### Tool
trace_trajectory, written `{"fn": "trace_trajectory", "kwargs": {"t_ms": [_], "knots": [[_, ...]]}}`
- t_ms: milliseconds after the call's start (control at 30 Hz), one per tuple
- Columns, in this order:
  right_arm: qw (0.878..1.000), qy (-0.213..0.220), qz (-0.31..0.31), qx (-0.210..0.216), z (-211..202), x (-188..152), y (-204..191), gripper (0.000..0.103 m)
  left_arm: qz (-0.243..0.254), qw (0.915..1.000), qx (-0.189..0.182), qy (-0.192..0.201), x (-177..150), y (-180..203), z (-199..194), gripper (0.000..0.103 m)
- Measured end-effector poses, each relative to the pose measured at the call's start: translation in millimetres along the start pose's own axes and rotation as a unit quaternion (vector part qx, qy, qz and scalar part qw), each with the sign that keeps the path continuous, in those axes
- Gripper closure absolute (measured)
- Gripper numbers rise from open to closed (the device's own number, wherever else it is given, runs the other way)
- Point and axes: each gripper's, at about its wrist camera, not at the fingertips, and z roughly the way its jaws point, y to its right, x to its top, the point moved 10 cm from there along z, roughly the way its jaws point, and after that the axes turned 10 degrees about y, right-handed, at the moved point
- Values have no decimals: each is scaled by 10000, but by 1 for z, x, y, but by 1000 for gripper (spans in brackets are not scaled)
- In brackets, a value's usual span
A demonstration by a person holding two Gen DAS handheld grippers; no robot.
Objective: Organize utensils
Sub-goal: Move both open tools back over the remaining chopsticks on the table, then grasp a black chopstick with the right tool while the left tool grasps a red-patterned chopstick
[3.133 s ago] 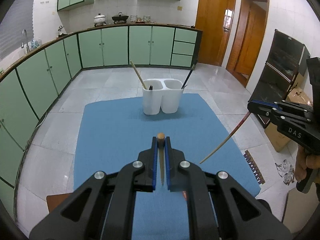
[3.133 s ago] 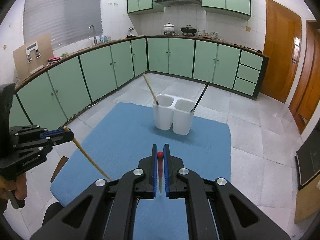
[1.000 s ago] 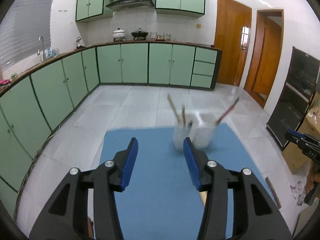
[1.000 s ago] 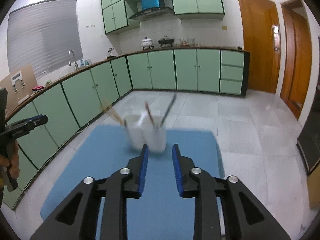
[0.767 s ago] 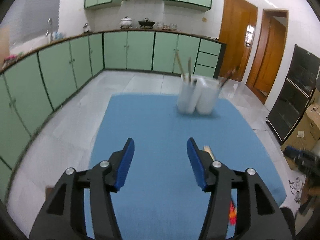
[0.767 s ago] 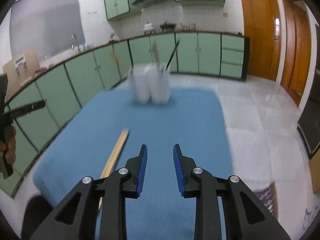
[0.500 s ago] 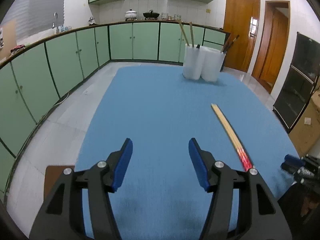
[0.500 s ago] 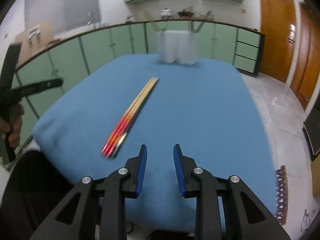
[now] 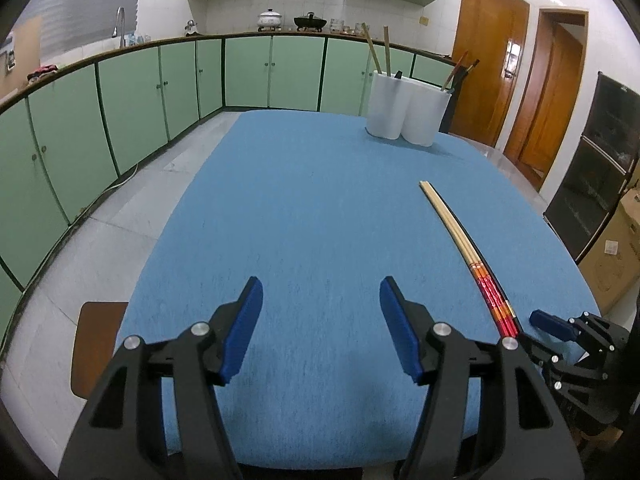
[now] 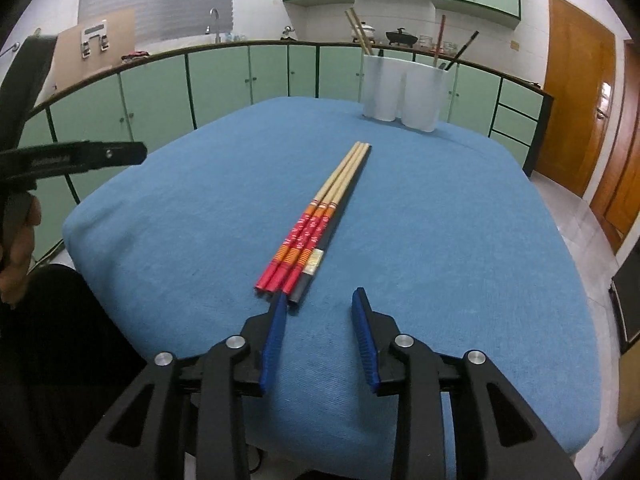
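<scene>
Both grippers are down low over the near edge of the blue-covered table (image 9: 320,200), angled forward and downward toward the cloth. The left gripper (image 9: 320,320) has its blue-padded jaws spread wide, having just been opening, and there is only bare cloth between them. From the right wrist view it shows side-on at the left edge, held by a hand (image 10: 18,248) whose fingers wrap the grip.

The right gripper (image 10: 320,332) sits just behind the near ends of a bundle of chopsticks (image 10: 320,216). Its jaws are partly apart, having just been opening as well, and nothing is clamped between them. The left fingertip (image 10: 280,308) is right at the red ends of the bundle; I can't say whether it touches them.

The chopsticks lie flat on the cloth, side by side, running away from the right gripper toward the far end of the table: three with red and orange banded handles and pale wooden tips, plus a dark one alongside on the right.

At the far edge stands a white two-compartment utensil holder (image 10: 404,92), upright, with pale sticks leaning out of its left cup and a reddish and a dark one out of its right cup.
</scene>
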Motion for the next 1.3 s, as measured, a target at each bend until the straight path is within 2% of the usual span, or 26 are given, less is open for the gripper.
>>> {"fn": "trace_trajectory", "kwargs": {"t_ms": [333, 367, 400, 467, 667, 767, 900, 1033, 1133, 1300], "knots": [[9999, 72, 60, -112, 3, 2, 7, 69, -35, 9998, -116, -172, -21, 17, 0, 42], [9998, 68, 90, -142, 5, 3, 10, 71, -40, 9998, -121, -183, -21, 18, 0, 42], [9997, 65, 106, -194, 6, 3, 14, 84, -42, 9997, -129, -193, -22, 19, -1, 42], [9991, 40, 268, -325, 7, 3, 27, 97, -38, 9996, -157, -214, -26, 23, -2, 42], [9928, -23, 863, -836, -7, -6, 86, 96, 75, 9987, -409, -311, -38, 55, -1, 42], [9876, -14, 1248, -952, -15, -10, 106, 96, 232, 9970, -630, -390, -47, 85, 0, 42], [9877, -4, 1261, -923, -14, -10, 104, 96, 501, 9936, -879, -498, -60, 126, 4, 42], [9885, 1, 1243, -857, -12, -11, 102, 96, 723, 9923, -899, -460, -65, 149, 10, 39], [9887, 14, 1248, -832, -13, -12, 103, 97, 740, 9918, -932, -475, -67, 159, 15, 38], [9888, 24, 1264, -795, -17, -14, 104, 97, 778, 9935, -718, -423, -61, 156, 23, 38]]}}
